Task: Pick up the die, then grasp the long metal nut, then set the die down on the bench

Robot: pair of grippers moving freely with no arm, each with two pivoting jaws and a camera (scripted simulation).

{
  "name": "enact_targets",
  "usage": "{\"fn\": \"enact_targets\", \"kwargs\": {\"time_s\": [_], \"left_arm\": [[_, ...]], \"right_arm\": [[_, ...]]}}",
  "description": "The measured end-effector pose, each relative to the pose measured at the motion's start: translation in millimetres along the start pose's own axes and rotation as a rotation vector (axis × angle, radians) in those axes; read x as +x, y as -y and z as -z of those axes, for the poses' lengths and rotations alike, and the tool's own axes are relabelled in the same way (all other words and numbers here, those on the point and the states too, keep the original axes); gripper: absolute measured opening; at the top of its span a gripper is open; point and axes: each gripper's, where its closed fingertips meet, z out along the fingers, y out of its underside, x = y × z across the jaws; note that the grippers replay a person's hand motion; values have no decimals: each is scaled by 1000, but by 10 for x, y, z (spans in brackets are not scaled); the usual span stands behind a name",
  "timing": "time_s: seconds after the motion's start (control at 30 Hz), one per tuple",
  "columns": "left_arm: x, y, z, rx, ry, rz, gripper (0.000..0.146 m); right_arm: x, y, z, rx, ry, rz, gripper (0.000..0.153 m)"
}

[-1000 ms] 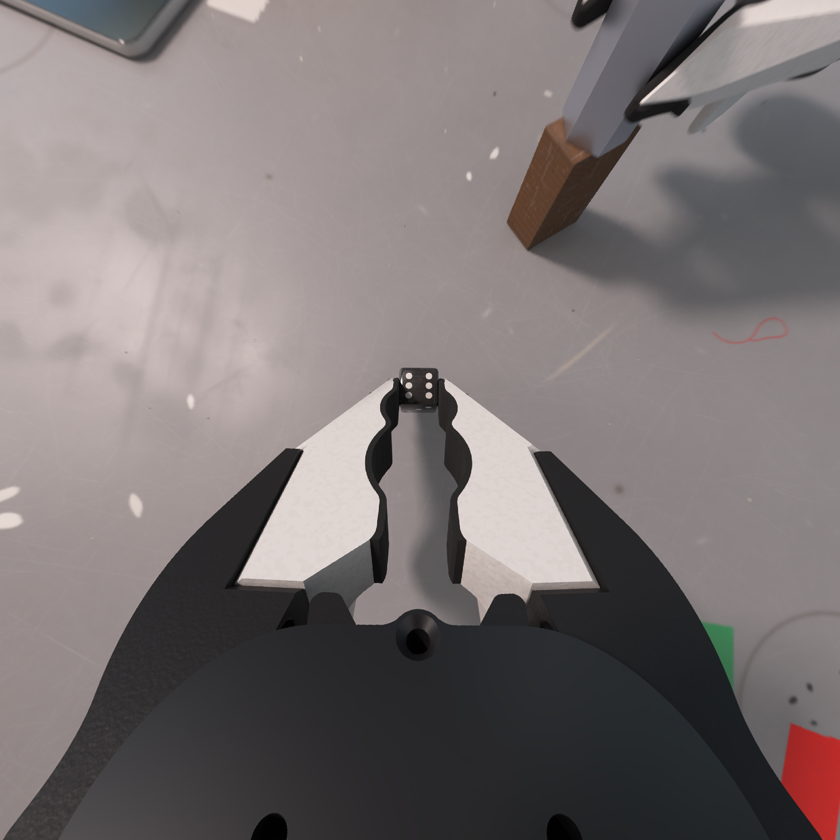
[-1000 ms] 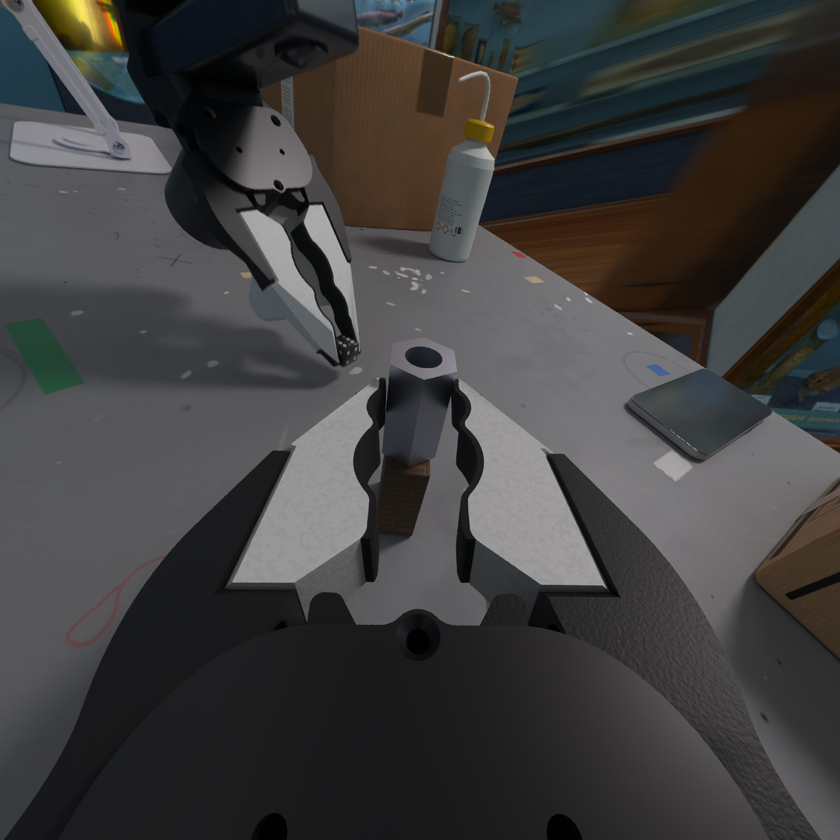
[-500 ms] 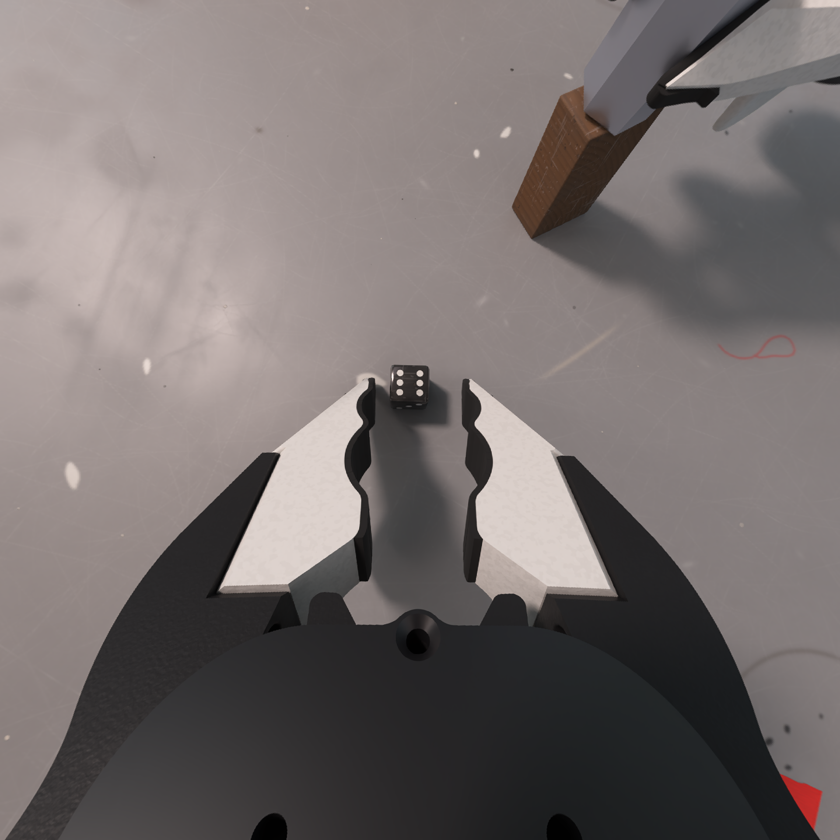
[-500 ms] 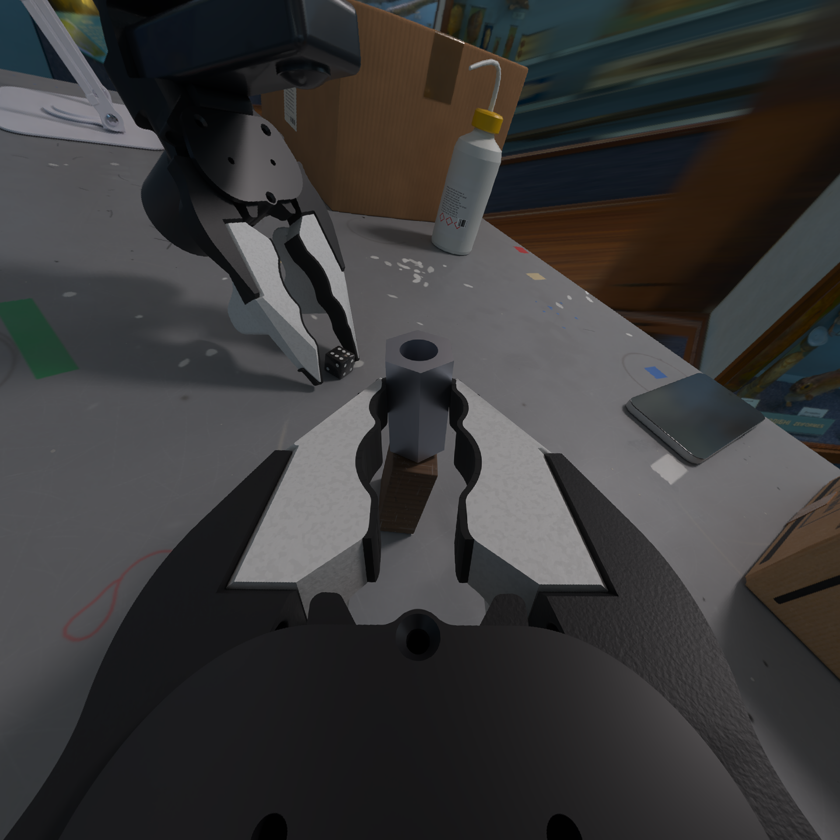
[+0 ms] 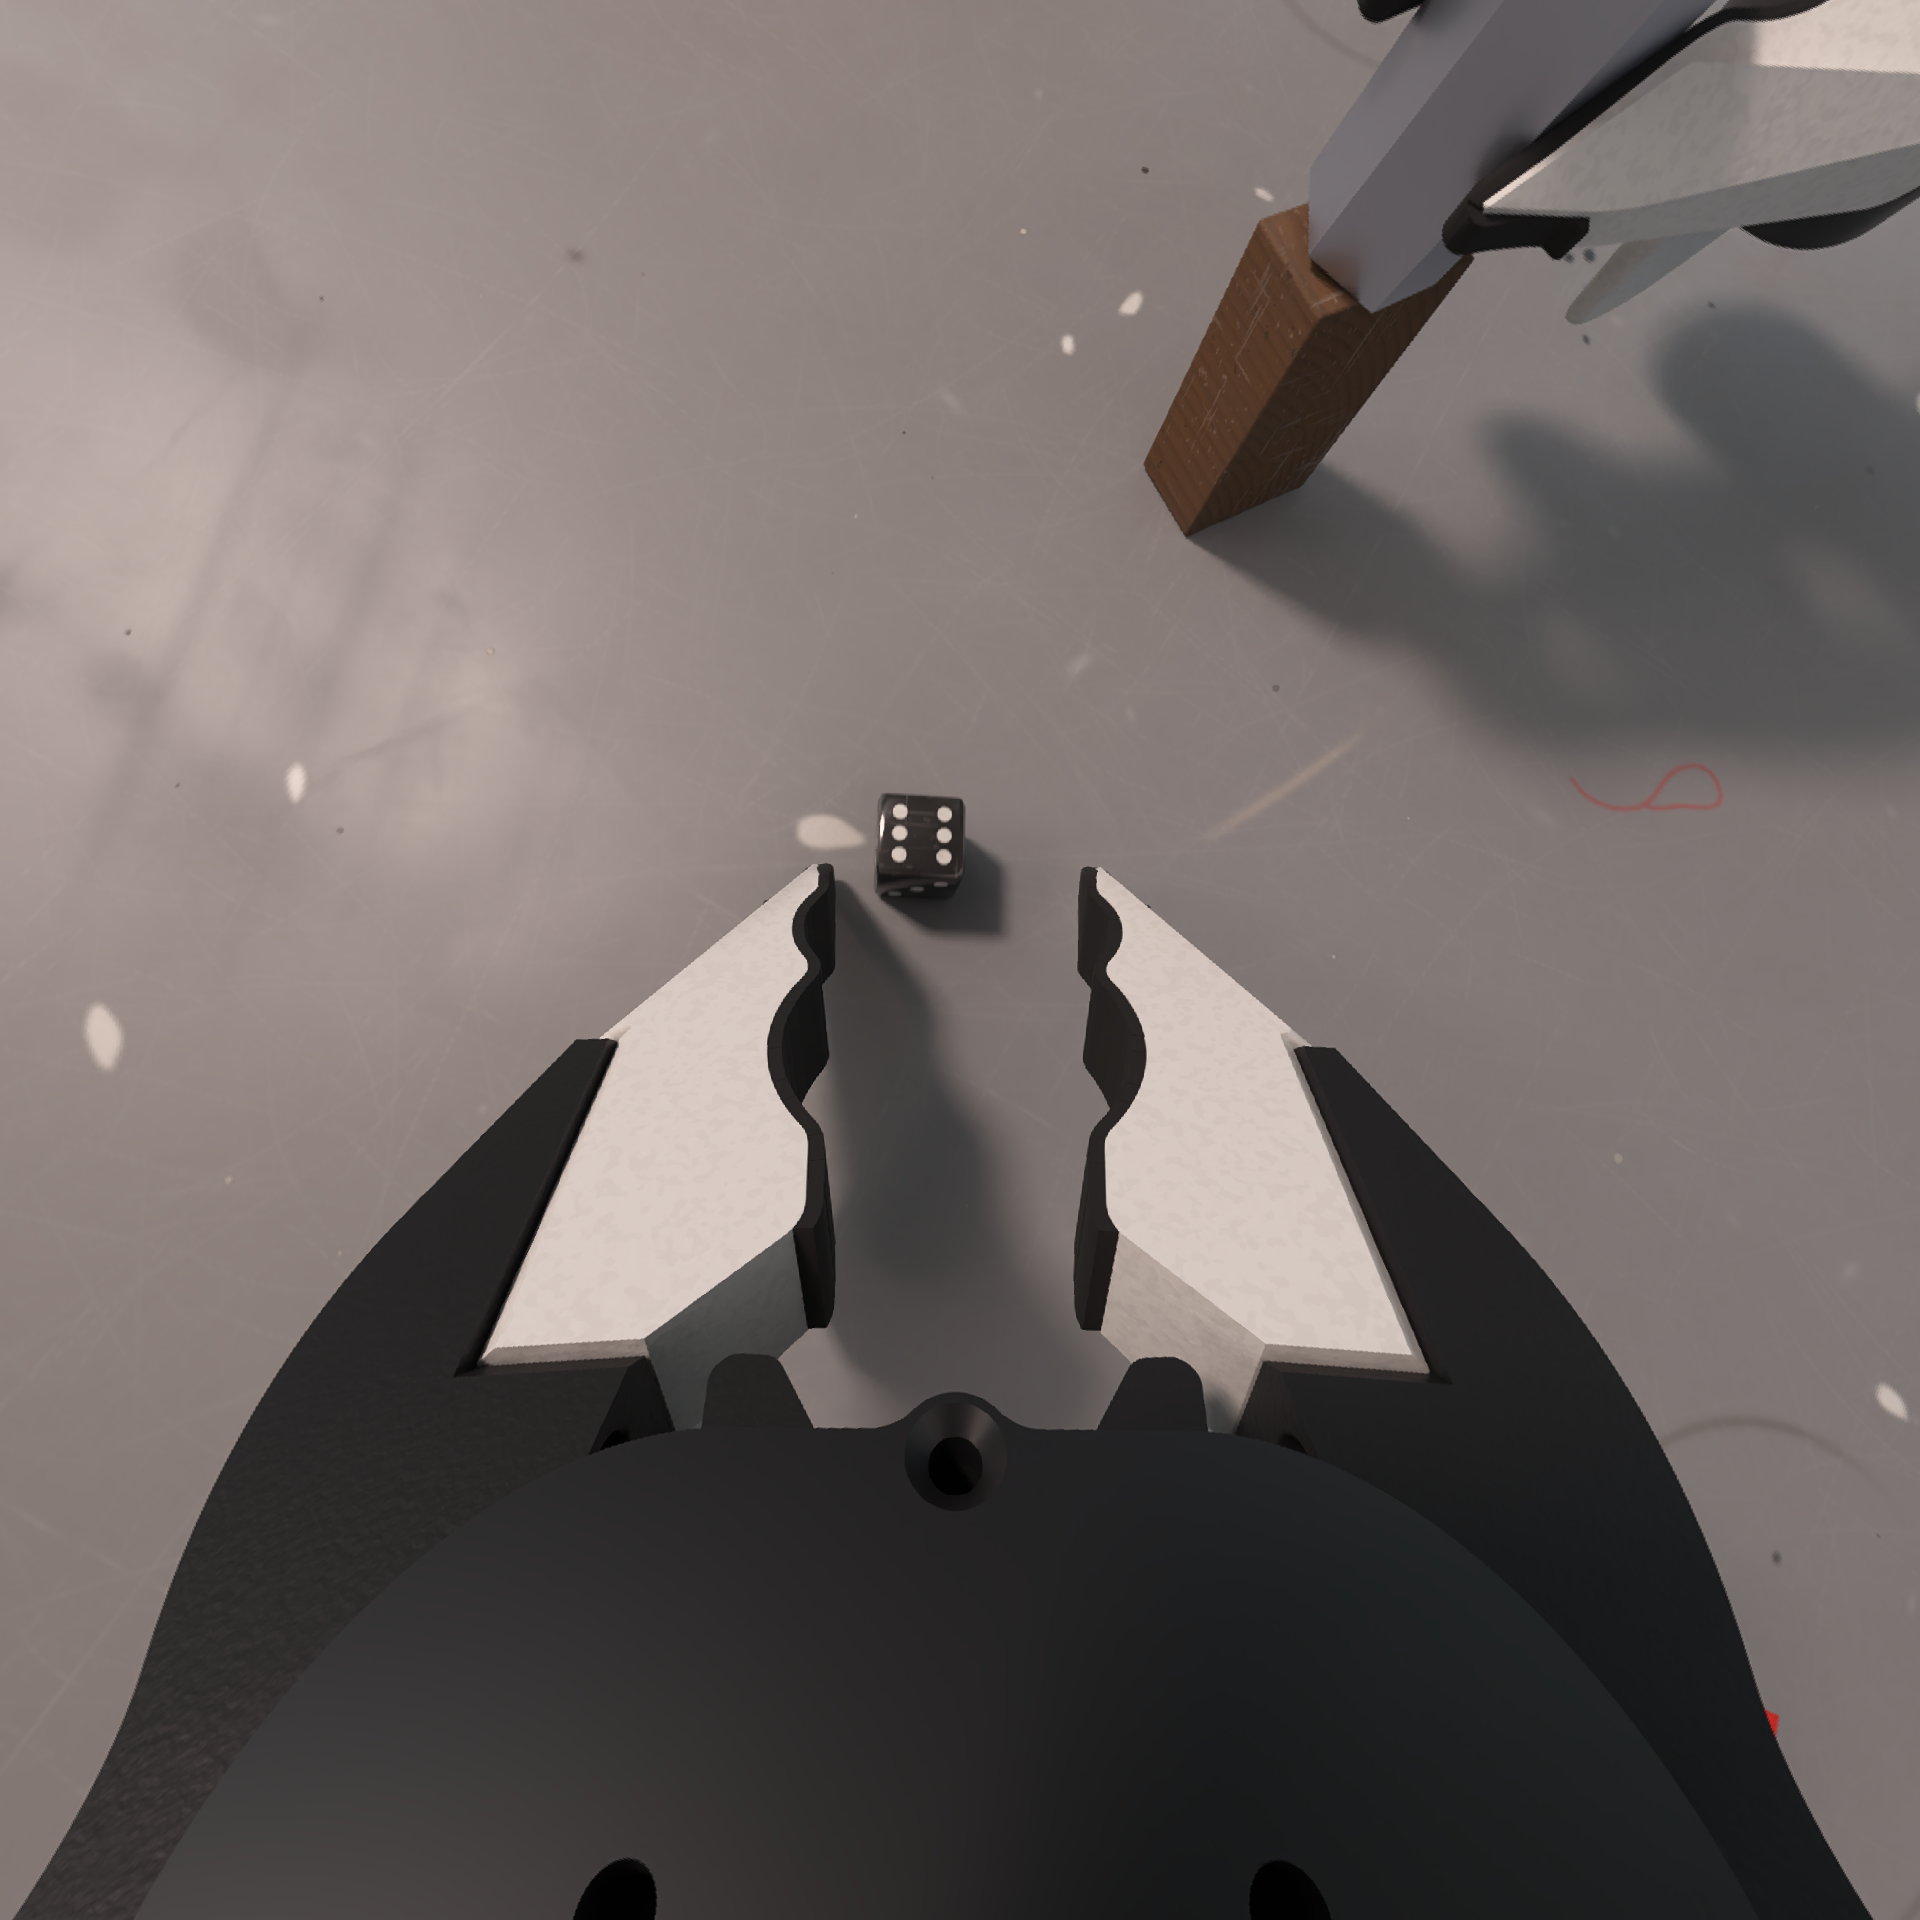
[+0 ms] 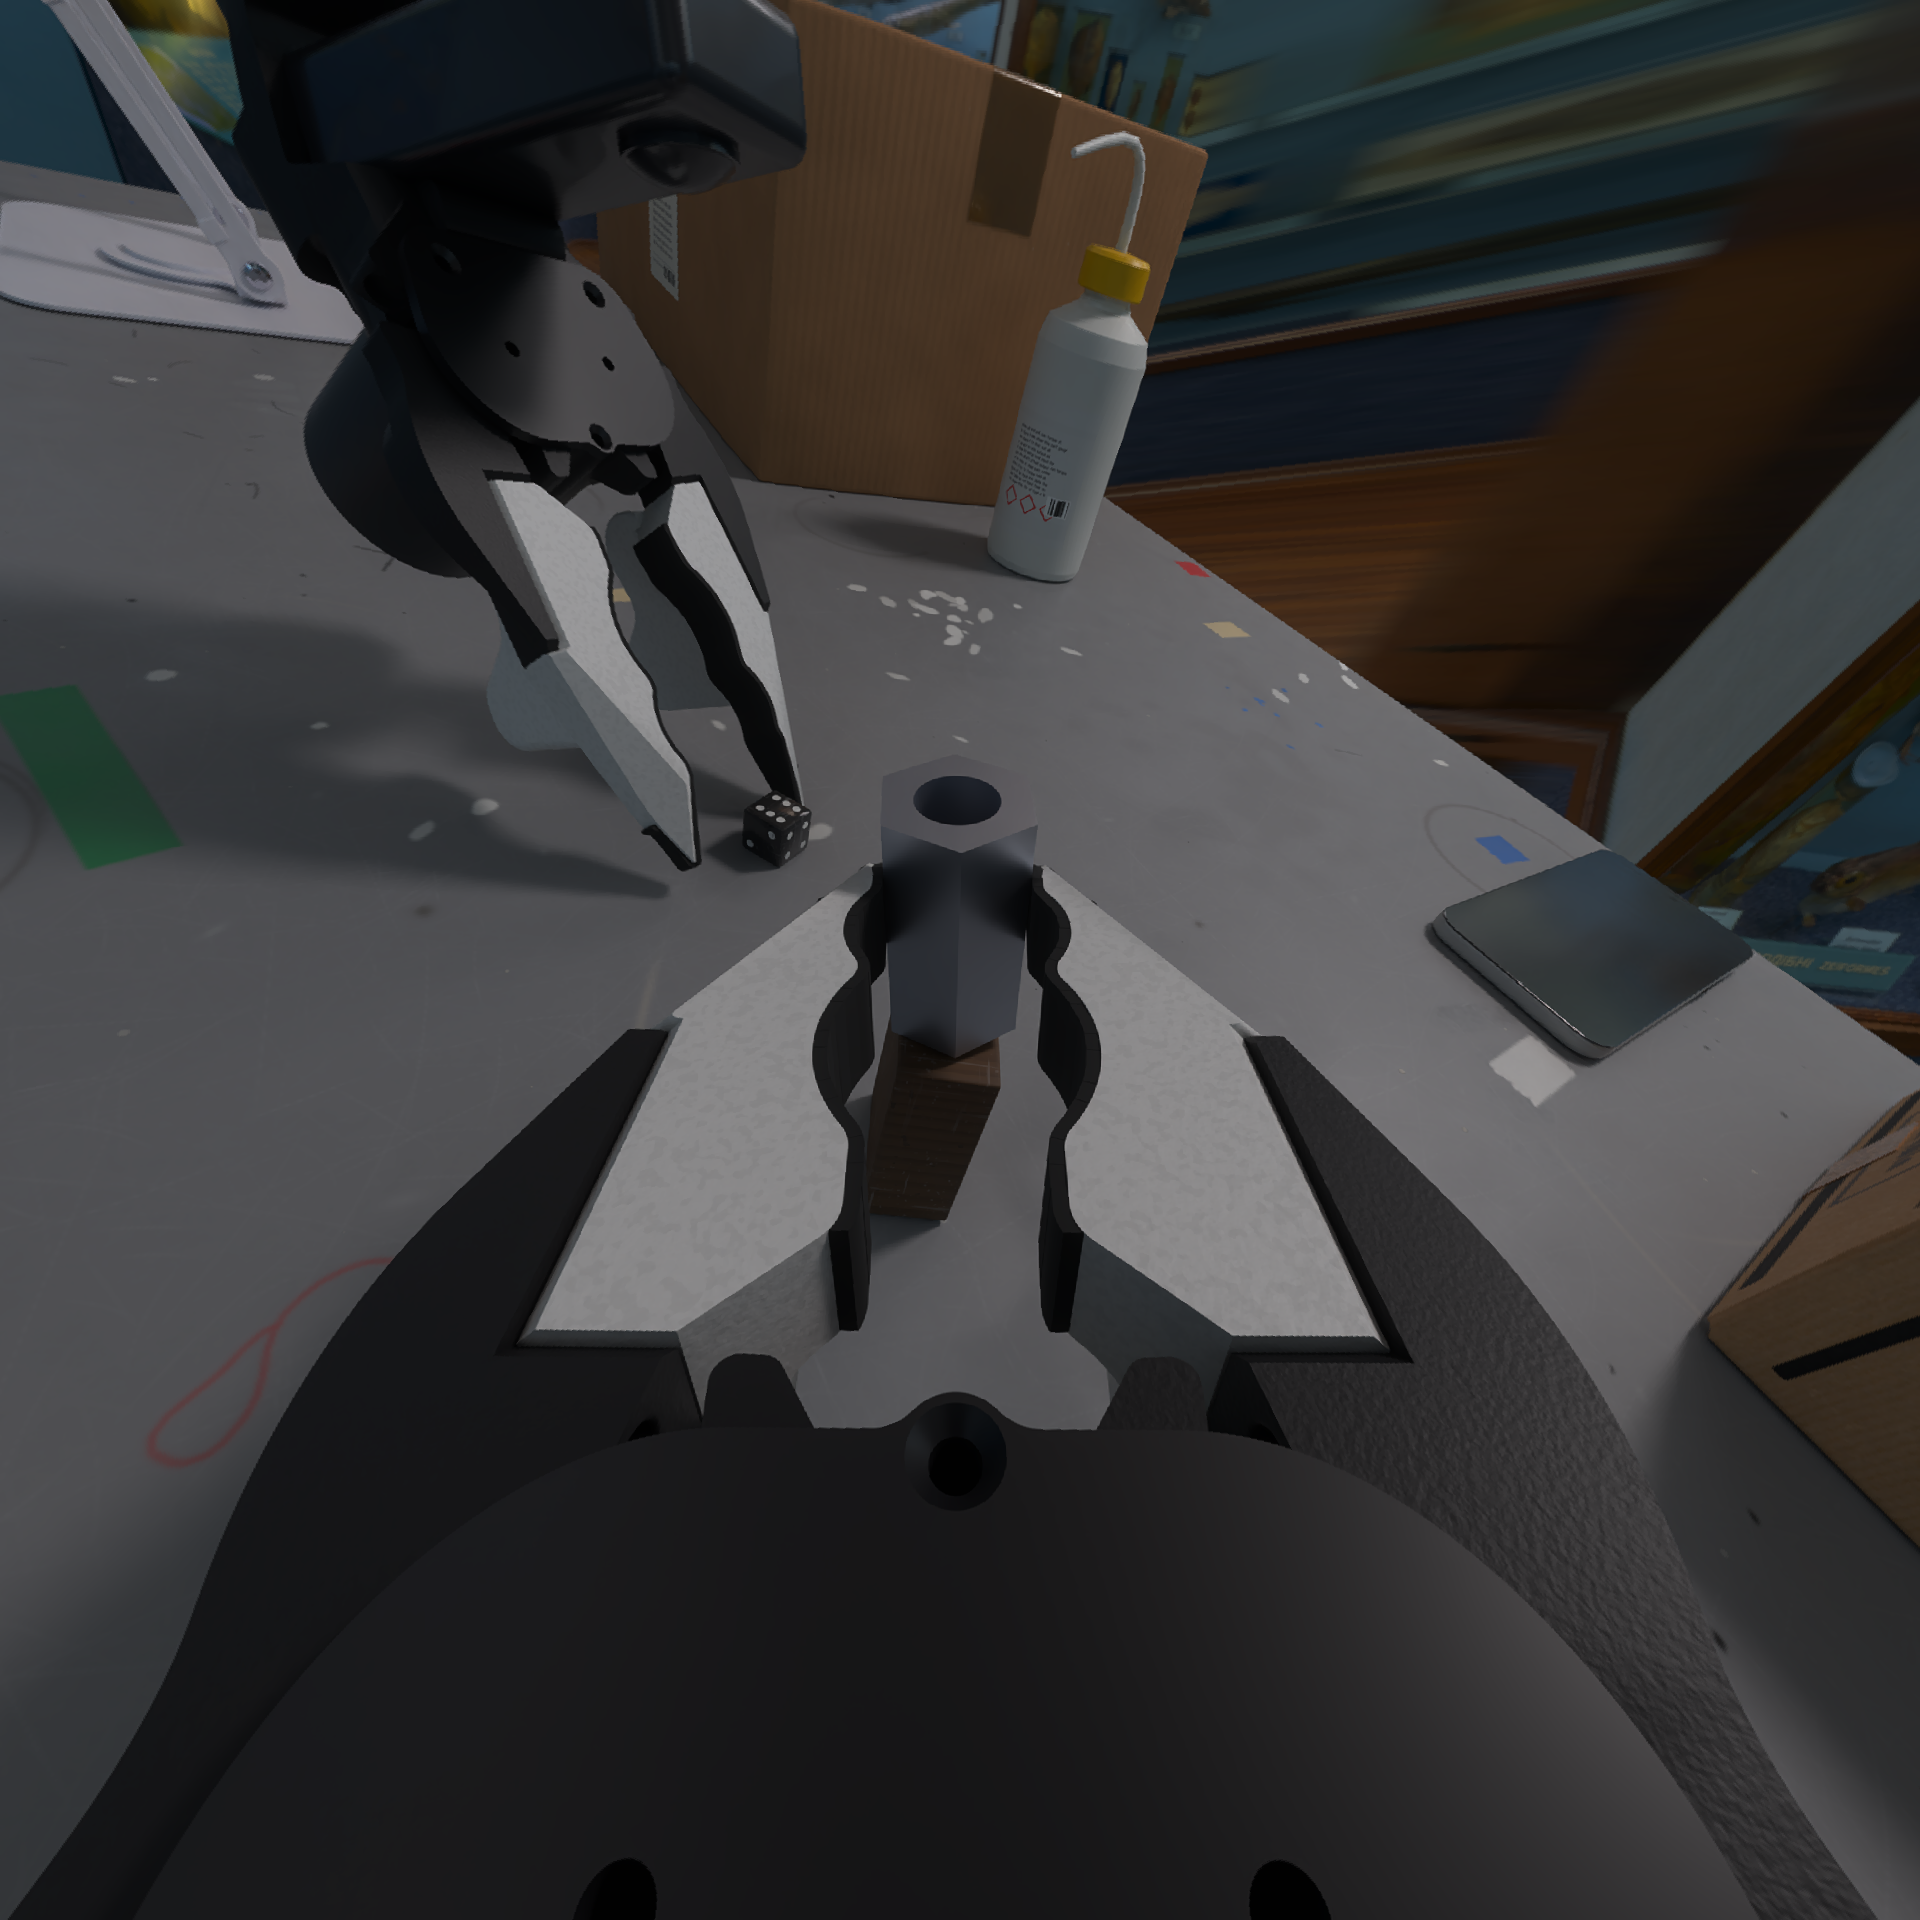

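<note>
Two risks: my spread left gripper is hanging beside the freed die, and my right gripper, pinching the long metal nut, could be nudging its wooden block over.

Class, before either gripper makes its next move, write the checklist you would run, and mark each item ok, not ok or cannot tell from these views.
1. Die resting on the bench: ok.
2. Left gripper open, die free of its fingers: ok.
3. Right gripper shut on the long metal nut: ok.
4. Nut upright on the wooden block: ok.
5. Nut firmly held: cannot tell.
</note>
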Motion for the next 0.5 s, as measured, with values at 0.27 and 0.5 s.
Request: {"fn": "enact_targets", "kwargs": {"time_s": [0.27, 0.5], "left_arm": [[-74, -85, 225, 51, 23, 13, 37], [-130, -184, 435, 122, 43, 13, 31]], "right_arm": [[-4, 1, 2, 4, 3, 0, 26], [-4, 0, 3, 5, 6, -3, 26]]}}
